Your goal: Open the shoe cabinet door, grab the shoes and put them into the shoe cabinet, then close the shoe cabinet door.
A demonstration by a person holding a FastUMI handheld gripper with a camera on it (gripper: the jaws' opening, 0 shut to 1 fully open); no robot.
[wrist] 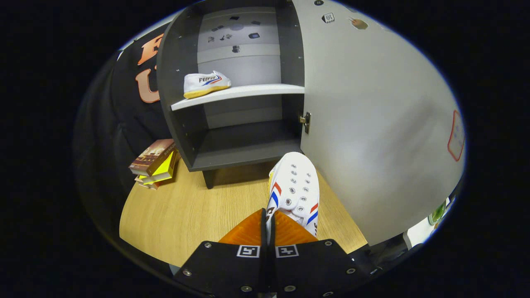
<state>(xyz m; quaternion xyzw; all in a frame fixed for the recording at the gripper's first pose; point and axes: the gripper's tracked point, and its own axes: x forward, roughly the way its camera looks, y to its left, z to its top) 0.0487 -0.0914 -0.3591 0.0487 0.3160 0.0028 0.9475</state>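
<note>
A: What does the hand-held gripper (pixel 270 225) hold?
B: Its fingers are nearly closed, pinching the heel edge of the white shoe (pixel 295 188), toe toward the open shoe cabinet (pixel 244 151).
A: Handling?
B: Probably light, soft canvas; a rim hold may let it swing.

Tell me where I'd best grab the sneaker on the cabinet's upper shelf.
Probably the collar wall at the heel. The shelved sneaker lies side-on, heel toward the cabinet's left wall, opening up, so come from the front over the top. The gripper is currently shut on the second sneaker.
</note>
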